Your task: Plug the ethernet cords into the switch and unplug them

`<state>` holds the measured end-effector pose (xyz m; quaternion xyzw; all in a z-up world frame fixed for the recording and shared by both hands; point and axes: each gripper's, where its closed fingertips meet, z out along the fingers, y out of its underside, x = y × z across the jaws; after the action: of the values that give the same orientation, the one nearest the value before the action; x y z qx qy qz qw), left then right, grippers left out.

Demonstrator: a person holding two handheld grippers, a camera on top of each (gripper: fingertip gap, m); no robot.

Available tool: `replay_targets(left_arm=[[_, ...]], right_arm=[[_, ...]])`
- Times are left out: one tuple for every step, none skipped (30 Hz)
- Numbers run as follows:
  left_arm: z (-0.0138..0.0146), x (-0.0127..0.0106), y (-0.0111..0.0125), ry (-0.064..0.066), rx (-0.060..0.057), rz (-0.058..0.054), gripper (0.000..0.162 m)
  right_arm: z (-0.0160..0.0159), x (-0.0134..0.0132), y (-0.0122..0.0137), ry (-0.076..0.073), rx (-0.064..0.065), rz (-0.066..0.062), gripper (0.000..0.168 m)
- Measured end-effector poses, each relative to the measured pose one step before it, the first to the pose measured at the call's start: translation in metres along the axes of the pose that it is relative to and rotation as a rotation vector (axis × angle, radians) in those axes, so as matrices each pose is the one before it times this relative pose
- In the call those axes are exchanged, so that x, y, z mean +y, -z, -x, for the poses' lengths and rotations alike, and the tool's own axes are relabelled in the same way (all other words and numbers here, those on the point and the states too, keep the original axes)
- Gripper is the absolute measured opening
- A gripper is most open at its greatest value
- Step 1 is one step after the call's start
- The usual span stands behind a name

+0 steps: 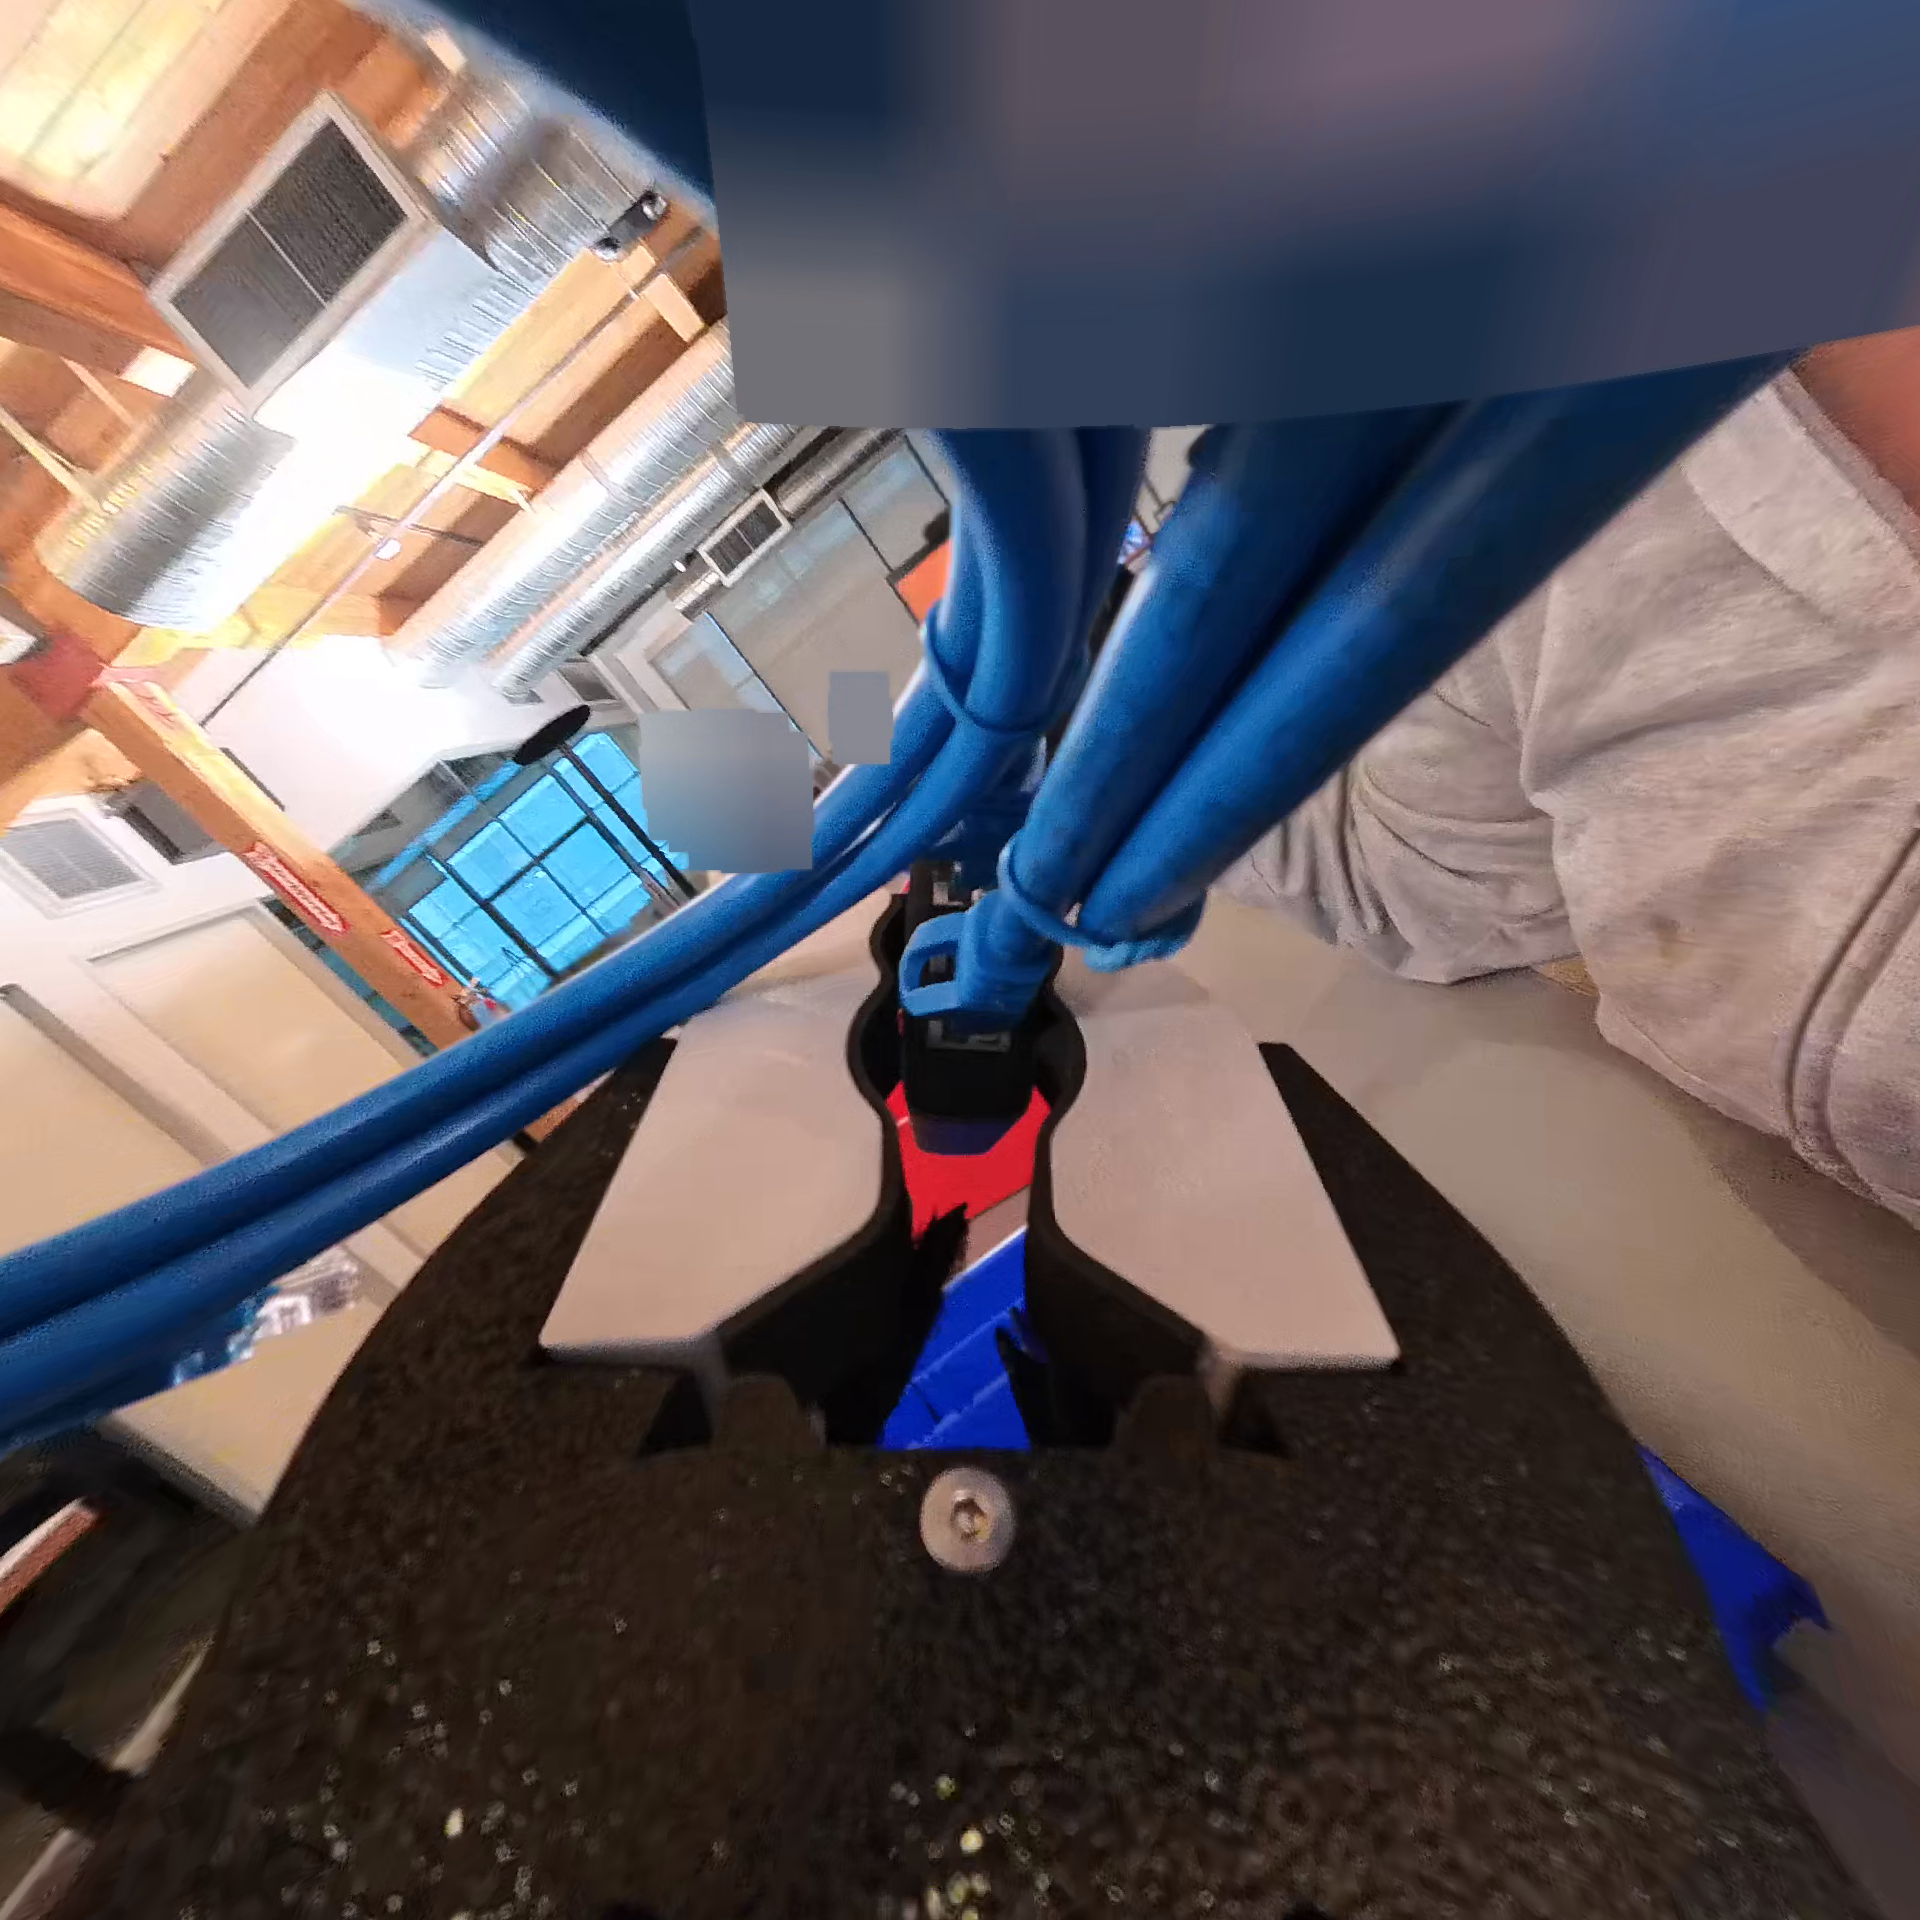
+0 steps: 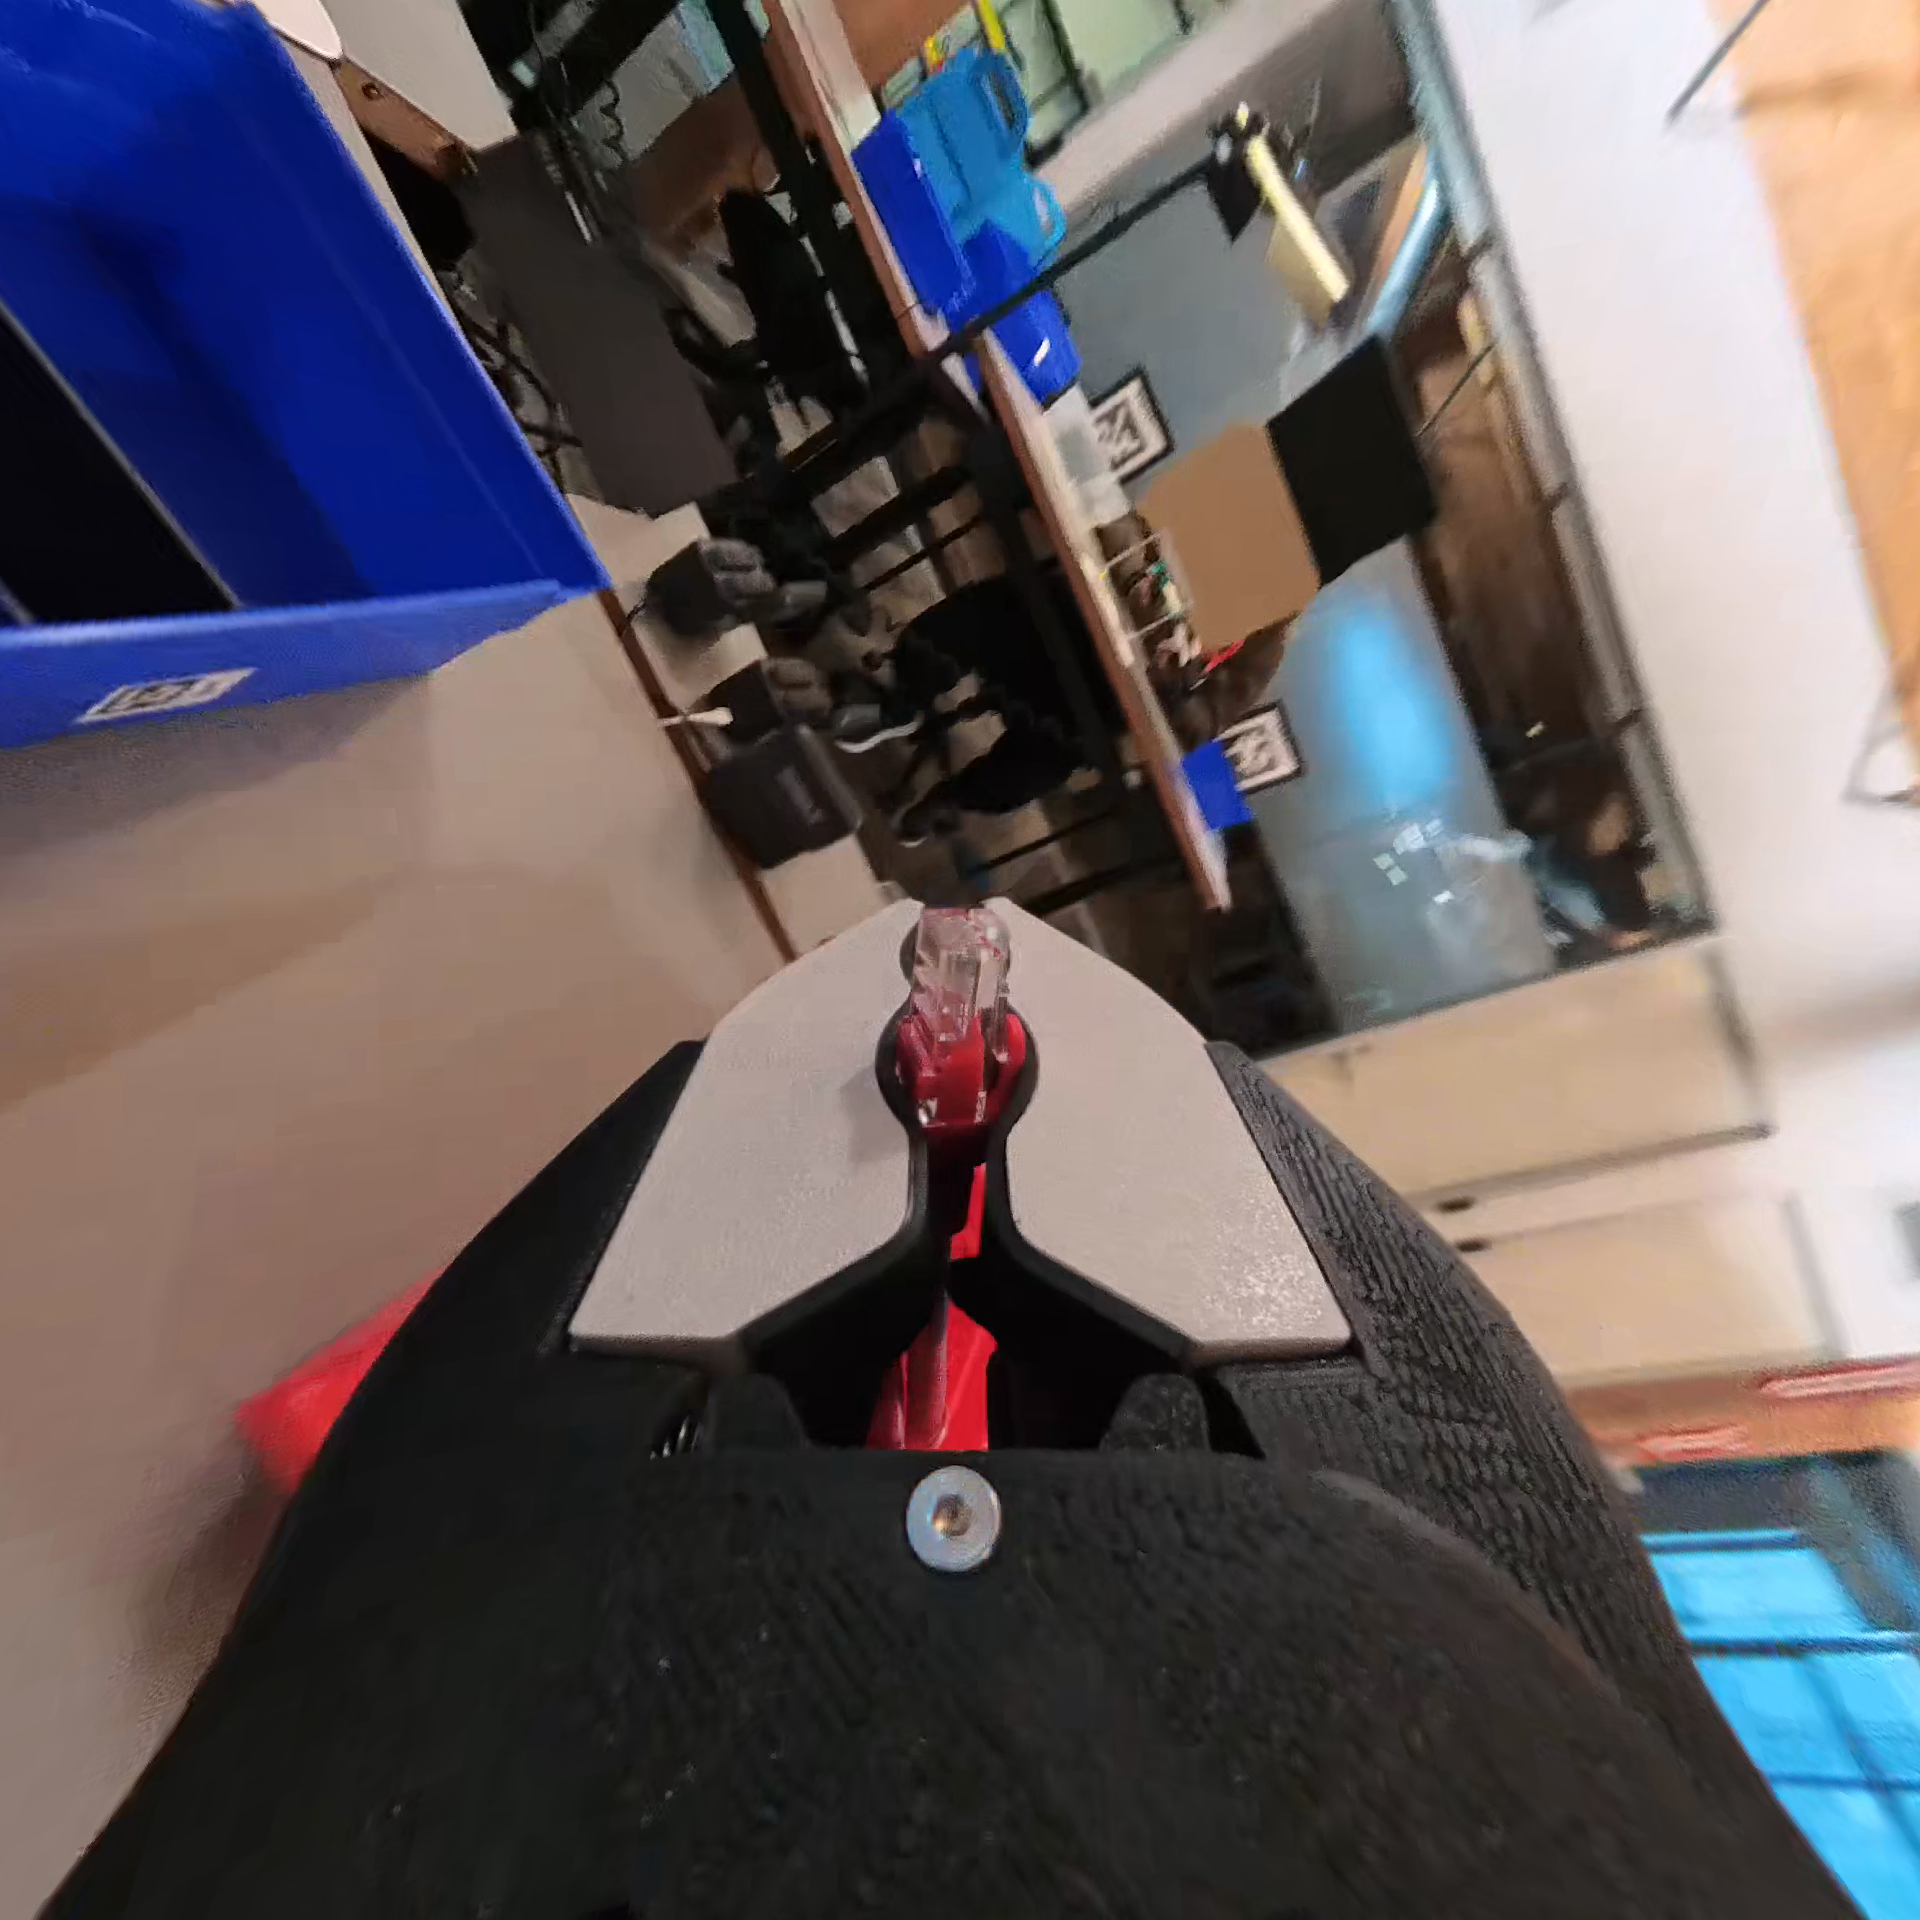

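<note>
Blue cable (image 1: 1049, 935) in left gripper (image 1: 966, 1049); red cable (image 2: 951, 1075) in right gripper (image 2: 961, 997).

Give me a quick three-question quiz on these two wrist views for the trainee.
1. True or false: the right gripper is shut on a red cable plug with a clear tip.
2. What sits between the left gripper fingers: A) a black coupler with a blue cable plugged in, B) a bare screw, C) nothing?
3. What colour is the bin at upper left of the right wrist view?

Key: 1 true; 2 A; 3 blue.
</note>
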<state>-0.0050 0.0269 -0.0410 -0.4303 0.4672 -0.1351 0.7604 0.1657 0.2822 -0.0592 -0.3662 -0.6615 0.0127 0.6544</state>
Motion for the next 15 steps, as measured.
replay_targets(left_arm=[[-0.00145,0.00373,-0.00331,0.0126,0.0149,0.0084,0.02],[-0.00051,0.00273,-0.00271,0.0087,0.0086,0.0048,0.02],[-0.0001,0.00123,-0.00181,0.0052,0.0045,-0.0028,0.02],[-0.00038,0.00021,-0.00122,0.008,0.0072,-0.0085,0.02],[-0.0006,-0.00024,-0.00064,0.0092,0.0083,-0.0098,0.02],[-0.00046,-0.00001,-0.00035,0.0073,0.006,-0.0072,0.02],[0.00008,0.0004,-0.00008,0.0039,0.0015,-0.0017,0.02],[0.00034,0.00073,0.00003,0.0007,-0.0018,0.0026,0.02],[0.00013,0.00085,0.00008,0.0009,-0.0007,0.0055,0.02],[0.0003,0.00103,-0.00005,-0.0004,-0.0024,0.0072,0.02],[0.00036,0.00073,-0.00014,-0.0017,-0.0028,0.0054,0.02],[-0.00001,0.00046,-0.00025,-0.0004,0.0003,0.002,0.02],[-0.0003,0.00019,-0.0004,0.0018,0.003,-0.0011,0.02],[-0.00015,0.00008,-0.00054,0.0019,0.0023,-0.0024,0.02],[-0.00002,0.00014,-0.00067,0.0011,0.002,-0.0023,0.02]], right_arm=[[-0.0038,0.01095,0.00759,-0.0392,-0.0108,0.0096,0.004],[-0.00458,0.0096,0.00502,-0.0271,-0.0072,0.0065,0.004],[-0.00322,0.00933,0.00234,-0.0273,-0.0198,0.0091,0.005],[-0.00437,0.00885,0.0004,-0.019,-0.0101,0.0107,0.005],[-0.00273,0.00856,-0.00072,-0.0112,-0.0176,0.0144,0.004],[-0.00075,0.00788,-0.00148,-0.0142,-0.0272,0.0148,0.004],[0.00169,0.00695,-0.00195,-0.0096,-0.0374,0.011,0.004],[0.00465,0.00686,-0.00283,-0.0044,-0.051,0.0106,0.005],[0.00502,0.00821,-0.00451,-0.0074,-0.0485,0.0186,0.004],[0.00431,0.0113,-0.00653,-0.0076,-0.0413,0.0388,0.004],[0.004,0.01319,-0.00847,0.004,-0.0329,0.053,0.005],[0.00444,0.01357,-0.01028,0.0156,-0.0279,0.0581,0.005],[0.00512,0.0126,-0.01117,0.0249,-0.0246,0.06,0.005],[0.00544,0.01115,-0.01156,0.0299,-0.0219,0.0605,0.005],[0.0047,0.00968,-0.01131,0.0329,-0.0157,0.0577,0.01]])
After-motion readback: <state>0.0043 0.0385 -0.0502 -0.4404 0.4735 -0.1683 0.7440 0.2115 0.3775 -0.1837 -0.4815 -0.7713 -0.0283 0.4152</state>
